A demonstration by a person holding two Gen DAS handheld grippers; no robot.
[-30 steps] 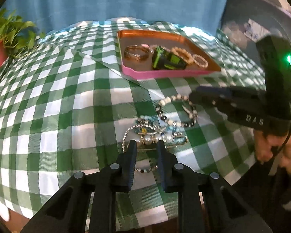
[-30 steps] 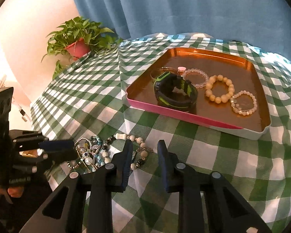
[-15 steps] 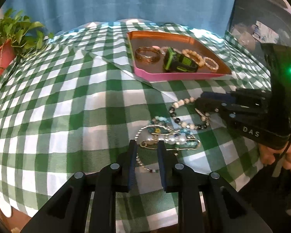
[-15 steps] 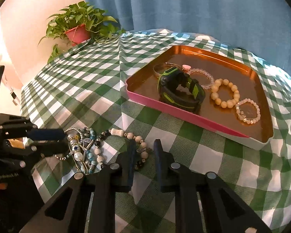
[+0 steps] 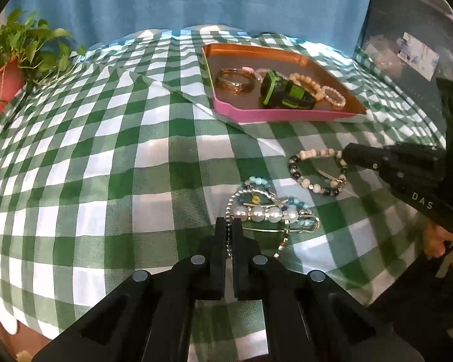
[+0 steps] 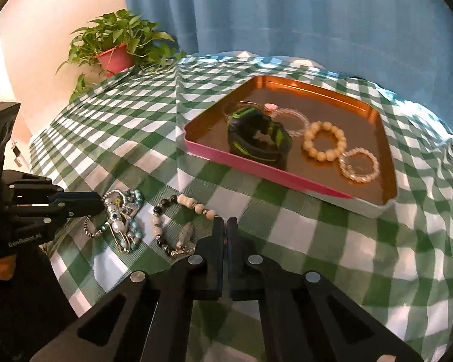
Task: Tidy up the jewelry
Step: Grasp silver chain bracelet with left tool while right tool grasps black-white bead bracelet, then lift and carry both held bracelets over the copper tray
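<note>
A tangle of pearl, blue-bead and silver-chain jewelry lies on the green checked cloth. My left gripper is shut on its silver ball chain, which runs between the pads. To the right lies a cream-and-black beaded bracelet. My right gripper is shut on that bracelet's far side. In the right wrist view the bracelet ends at the closed fingertips of the right gripper. The left gripper meets the tangle from the left.
A pink-walled copper tray farther back holds a black-and-green watch, a bangle and several bead bracelets. A potted plant stands at the table's far left. A blue curtain hangs behind. A hand holds the right gripper.
Both grippers' jaws have closed: the left on the silver chain of the tangle, the right on the beaded bracelet. Neither hand has shifted much.
</note>
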